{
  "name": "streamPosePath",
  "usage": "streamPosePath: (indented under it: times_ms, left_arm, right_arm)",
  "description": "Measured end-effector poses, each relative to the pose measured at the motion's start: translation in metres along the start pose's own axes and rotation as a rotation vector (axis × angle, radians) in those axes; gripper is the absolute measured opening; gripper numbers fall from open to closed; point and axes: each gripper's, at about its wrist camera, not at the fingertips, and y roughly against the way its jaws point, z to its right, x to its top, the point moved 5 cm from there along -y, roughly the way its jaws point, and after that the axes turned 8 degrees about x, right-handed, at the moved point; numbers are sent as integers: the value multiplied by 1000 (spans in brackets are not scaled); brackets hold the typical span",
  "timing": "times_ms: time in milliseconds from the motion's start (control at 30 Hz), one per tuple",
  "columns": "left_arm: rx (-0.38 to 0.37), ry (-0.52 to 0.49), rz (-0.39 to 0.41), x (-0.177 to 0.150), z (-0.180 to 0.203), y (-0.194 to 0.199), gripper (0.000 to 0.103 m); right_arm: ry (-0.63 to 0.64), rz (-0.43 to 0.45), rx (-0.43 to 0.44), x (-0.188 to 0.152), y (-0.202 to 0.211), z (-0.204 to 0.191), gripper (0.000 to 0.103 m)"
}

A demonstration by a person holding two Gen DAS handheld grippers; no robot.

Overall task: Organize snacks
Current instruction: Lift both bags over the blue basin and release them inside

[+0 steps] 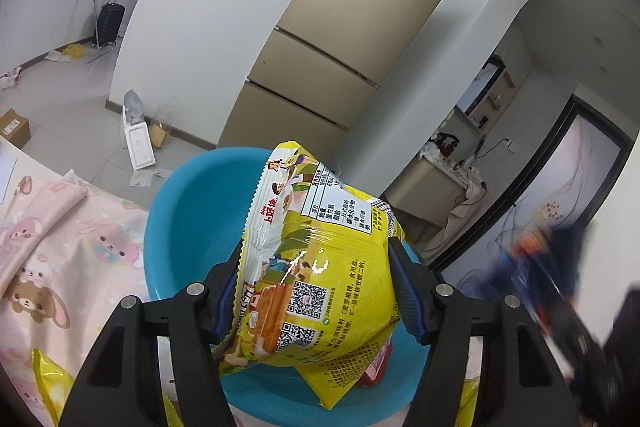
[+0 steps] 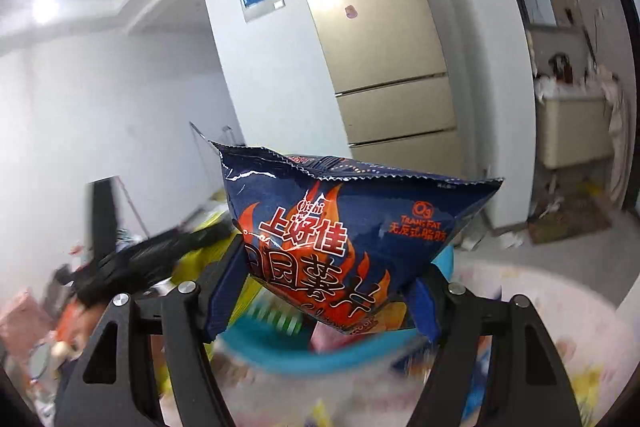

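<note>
My left gripper (image 1: 318, 291) is shut on a yellow snack bag (image 1: 320, 267) and holds it over a blue plastic basin (image 1: 192, 219). Another yellow bag (image 1: 340, 379) and a red packet (image 1: 374, 367) lie in the basin beneath it. My right gripper (image 2: 324, 291) is shut on a dark blue chip bag with orange flames (image 2: 340, 227), held up above the blurred blue basin (image 2: 280, 355). The right gripper with its blue bag shows blurred at the right of the left wrist view (image 1: 552, 267). The left gripper appears blurred at the left of the right wrist view (image 2: 132, 259).
The basin stands on a pink cartoon-print cloth (image 1: 60, 251). A yellow bag (image 1: 48, 383) lies on the cloth at lower left. A gold fridge (image 1: 332, 43) stands behind. Boxes and a suitcase (image 1: 110, 21) sit on the floor far left.
</note>
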Motion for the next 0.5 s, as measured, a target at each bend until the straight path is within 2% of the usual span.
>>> streamPosePath:
  times_ms: [133, 200, 300, 400, 467, 500]
  left_arm:
    - [42, -52, -14, -2, 0, -3, 66]
    - [67, -84, -17, -5, 2, -5, 66]
    - [93, -132, -32, -9, 9, -8, 66]
    - [97, -164, -11, -8, 18, -4, 66]
    - [69, -172, -4, -9, 24, 0, 72]
    - [62, -172, 6, -7, 25, 2, 88]
  right_arm:
    - [61, -109, -111, 6, -60, -2, 71]
    - [54, -179, -117, -1, -83, 0, 71]
    - [61, -229, -137, -4, -104, 4, 71]
    - [61, -234, -157, -3, -106, 13, 71]
    - [67, -230, -168, 1, -103, 16, 71]
    - [64, -227, -157, 3, -101, 18, 73]
